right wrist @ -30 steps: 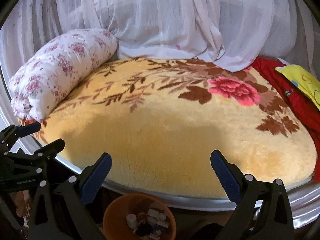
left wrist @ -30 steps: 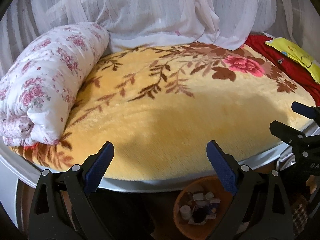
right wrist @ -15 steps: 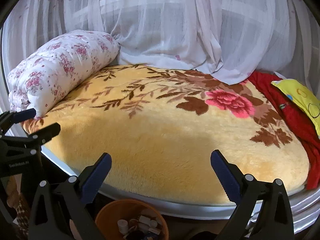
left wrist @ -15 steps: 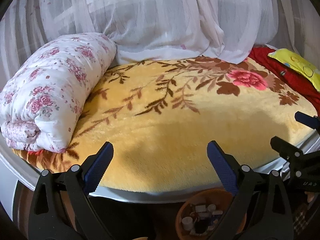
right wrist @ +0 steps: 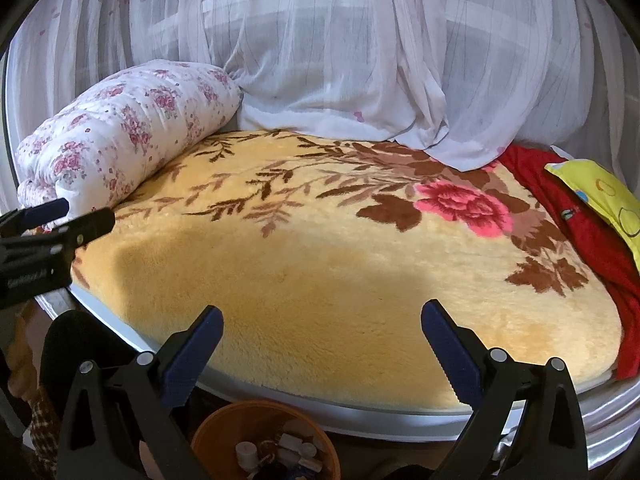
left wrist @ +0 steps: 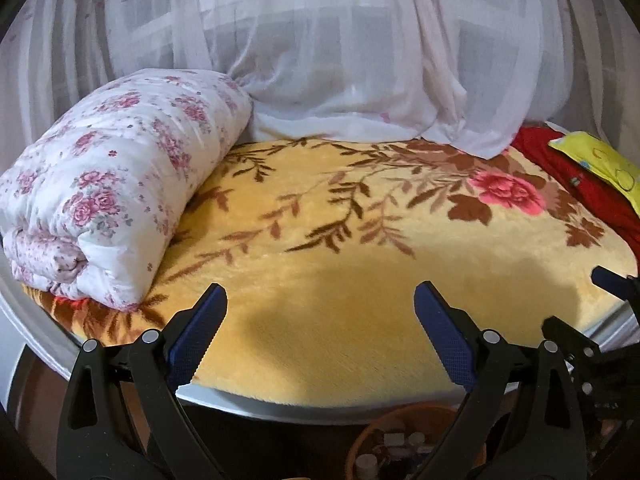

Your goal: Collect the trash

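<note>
An orange bin [right wrist: 224,420] on the floor below the bed's front edge holds several small white and dark pieces of trash [right wrist: 280,450]; it also shows in the left wrist view [left wrist: 416,416]. My left gripper [left wrist: 320,328] is open and empty above the bed edge. My right gripper [right wrist: 322,346] is open and empty, to the right of the left one. I see no loose trash on the yellow floral blanket [right wrist: 320,248].
A rolled pink-flowered quilt [left wrist: 108,200] lies at the left of the bed. White sheer curtains [right wrist: 340,60] hang behind. A red cloth [right wrist: 580,232] and a yellow pillow [right wrist: 600,192] lie at the right. The bed has a pale rim [right wrist: 360,420].
Both grippers have tilted upward and pulled back a little. The bed has slid down in view, more curtain shows, and the bin has dropped toward the bottom edge. The jaws stay open.
</note>
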Available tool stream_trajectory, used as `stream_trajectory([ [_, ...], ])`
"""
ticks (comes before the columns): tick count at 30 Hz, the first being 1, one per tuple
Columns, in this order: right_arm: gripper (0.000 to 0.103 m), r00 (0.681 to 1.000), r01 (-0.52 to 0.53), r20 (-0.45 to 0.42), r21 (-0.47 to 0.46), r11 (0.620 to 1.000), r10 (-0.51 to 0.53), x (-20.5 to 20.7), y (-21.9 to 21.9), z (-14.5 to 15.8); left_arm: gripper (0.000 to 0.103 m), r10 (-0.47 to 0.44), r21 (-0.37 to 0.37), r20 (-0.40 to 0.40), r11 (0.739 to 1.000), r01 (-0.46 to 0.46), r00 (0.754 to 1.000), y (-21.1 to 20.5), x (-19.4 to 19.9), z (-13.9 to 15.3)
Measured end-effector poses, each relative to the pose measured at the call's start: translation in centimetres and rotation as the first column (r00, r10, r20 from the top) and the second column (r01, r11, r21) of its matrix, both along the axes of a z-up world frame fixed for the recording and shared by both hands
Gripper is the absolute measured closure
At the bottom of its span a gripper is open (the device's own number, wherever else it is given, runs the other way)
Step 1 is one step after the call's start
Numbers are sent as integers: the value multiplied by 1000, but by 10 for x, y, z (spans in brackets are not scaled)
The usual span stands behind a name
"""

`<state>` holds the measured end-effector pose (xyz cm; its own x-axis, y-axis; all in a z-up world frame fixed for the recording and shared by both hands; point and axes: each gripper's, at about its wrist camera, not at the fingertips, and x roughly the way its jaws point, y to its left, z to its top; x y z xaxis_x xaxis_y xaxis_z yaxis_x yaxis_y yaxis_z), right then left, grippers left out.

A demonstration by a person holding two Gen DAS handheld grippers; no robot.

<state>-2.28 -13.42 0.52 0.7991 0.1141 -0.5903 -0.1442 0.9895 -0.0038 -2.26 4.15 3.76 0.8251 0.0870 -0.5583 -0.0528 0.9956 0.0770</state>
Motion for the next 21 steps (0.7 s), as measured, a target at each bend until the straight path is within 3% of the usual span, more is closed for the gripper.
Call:
stream_trajectory([
  [21, 5, 1000, -4, 1, -26, 1000, 4, 6, 10, -3, 9, 74, 12, 66, 997, -75, 995, 19, 6, 3],
])
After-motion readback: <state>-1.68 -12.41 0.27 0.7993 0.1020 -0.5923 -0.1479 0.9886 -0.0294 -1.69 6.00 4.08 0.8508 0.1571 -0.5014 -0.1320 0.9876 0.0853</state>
